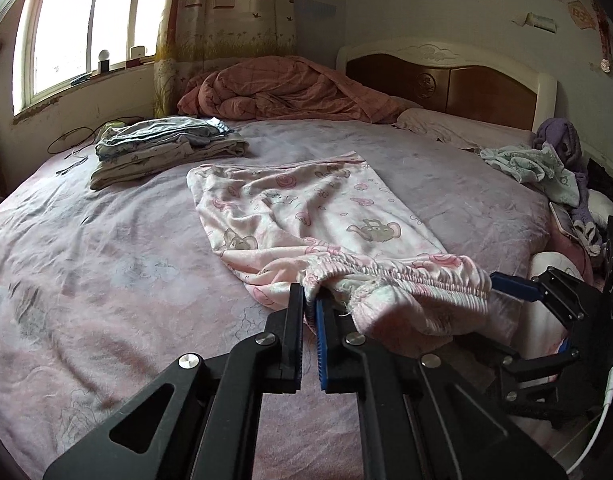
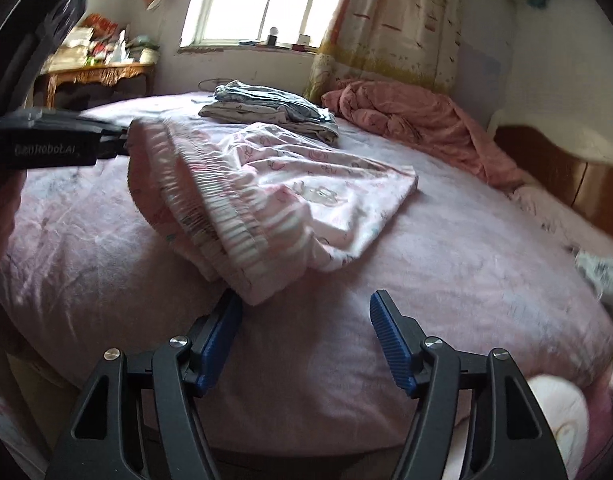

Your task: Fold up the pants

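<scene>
Bed point(image 1: 106, 248) with pink sheet, wooden headboard point(image 1: 446, 84) at its head, bright window point(image 1: 86, 20) beyond its far side, patterned curtain point(image 1: 226, 12) beside the window, cluttered wooden side table point(image 2: 102, 72) left of the window, pale walls.

The right gripper point(image 1: 518, 292) is partly cut off by the picture's right edge in the left wrist view. The pants point(image 2: 266, 196) look smeary in the right wrist view. The small things on the side table point(image 2: 102, 70) are too blurry to tell.

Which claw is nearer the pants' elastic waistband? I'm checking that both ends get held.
Left. The left claw is shut on one end of the waistband. The right claw stands open at the other end, its pads not pressing the cloth.
</scene>
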A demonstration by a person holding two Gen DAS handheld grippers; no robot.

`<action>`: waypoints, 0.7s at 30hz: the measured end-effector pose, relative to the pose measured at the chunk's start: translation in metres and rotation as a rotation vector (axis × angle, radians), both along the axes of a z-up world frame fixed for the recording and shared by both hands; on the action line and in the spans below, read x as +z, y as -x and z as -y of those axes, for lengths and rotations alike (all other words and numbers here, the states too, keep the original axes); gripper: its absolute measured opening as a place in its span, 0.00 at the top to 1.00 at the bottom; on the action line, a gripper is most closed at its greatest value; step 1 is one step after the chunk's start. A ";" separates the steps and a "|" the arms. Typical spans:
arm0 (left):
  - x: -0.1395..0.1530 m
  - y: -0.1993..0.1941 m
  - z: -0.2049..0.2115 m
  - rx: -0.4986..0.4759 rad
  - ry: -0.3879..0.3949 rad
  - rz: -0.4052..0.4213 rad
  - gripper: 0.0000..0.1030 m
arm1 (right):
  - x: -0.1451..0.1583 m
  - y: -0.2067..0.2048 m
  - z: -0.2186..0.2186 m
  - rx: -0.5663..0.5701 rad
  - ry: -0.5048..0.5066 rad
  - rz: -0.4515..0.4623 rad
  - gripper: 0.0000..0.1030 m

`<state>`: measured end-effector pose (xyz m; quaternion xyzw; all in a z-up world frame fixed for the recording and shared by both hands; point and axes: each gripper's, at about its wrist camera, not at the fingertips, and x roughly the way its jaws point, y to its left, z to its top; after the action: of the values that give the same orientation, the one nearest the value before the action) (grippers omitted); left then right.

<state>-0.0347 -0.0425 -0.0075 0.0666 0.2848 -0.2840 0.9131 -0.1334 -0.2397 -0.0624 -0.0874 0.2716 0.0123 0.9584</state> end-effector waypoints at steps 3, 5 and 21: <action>-0.006 0.001 -0.006 0.031 -0.004 -0.045 0.95 | 0.000 0.000 0.015 -0.085 -0.024 0.031 0.32; -0.010 0.002 -0.008 0.045 -0.021 -0.074 0.95 | -0.002 -0.005 0.025 -0.085 -0.072 -0.001 0.31; -0.025 0.010 0.002 0.138 -0.214 -0.130 0.82 | -0.011 -0.010 0.031 0.011 -0.119 -0.017 0.30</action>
<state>-0.0447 -0.0443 -0.0324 0.1253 0.3760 -0.1923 0.8977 -0.1232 -0.2707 -0.0731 -0.0314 0.2782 0.0344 0.9594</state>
